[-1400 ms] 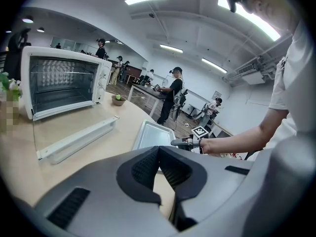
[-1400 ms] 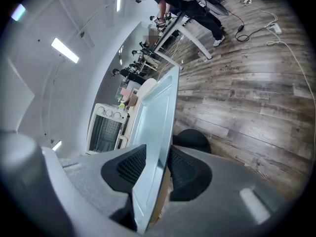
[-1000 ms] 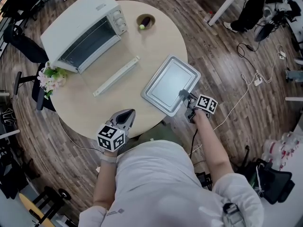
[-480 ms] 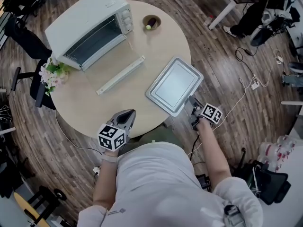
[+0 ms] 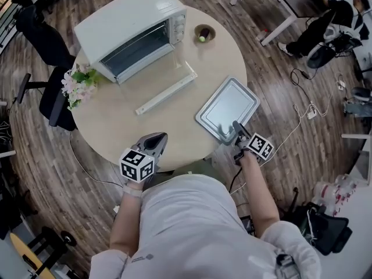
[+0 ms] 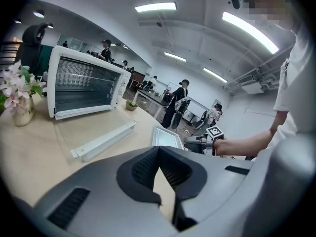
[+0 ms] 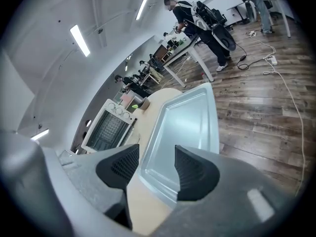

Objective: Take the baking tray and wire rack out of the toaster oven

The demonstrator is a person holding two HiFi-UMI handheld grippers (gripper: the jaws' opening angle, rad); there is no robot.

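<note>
The silver baking tray (image 5: 228,109) lies flat on the round table (image 5: 116,132), at its right edge. My right gripper (image 5: 235,128) hovers at the tray's near corner, open; in the right gripper view the tray (image 7: 185,127) shows between the spread jaws of that gripper (image 7: 154,164). The white toaster oven (image 5: 131,31) stands at the back left with its glass door folded down and the door handle (image 5: 165,95) resting on the table. Wire rack bars (image 6: 81,75) show inside the oven. My left gripper (image 5: 156,139) is shut and empty over the table's front edge.
A small bowl with fruit (image 5: 203,34) sits beside the oven. A vase of flowers (image 5: 78,83) stands at the table's left edge. Dark chairs (image 5: 55,103) are on the left. A person and desks (image 5: 325,22) are at the far right, with cables (image 5: 302,106) on the wood floor.
The head view has swung, so everything sits further right in the picture. The tray keeps its place on the table. My right gripper stays at its near corner; the left has not moved.
</note>
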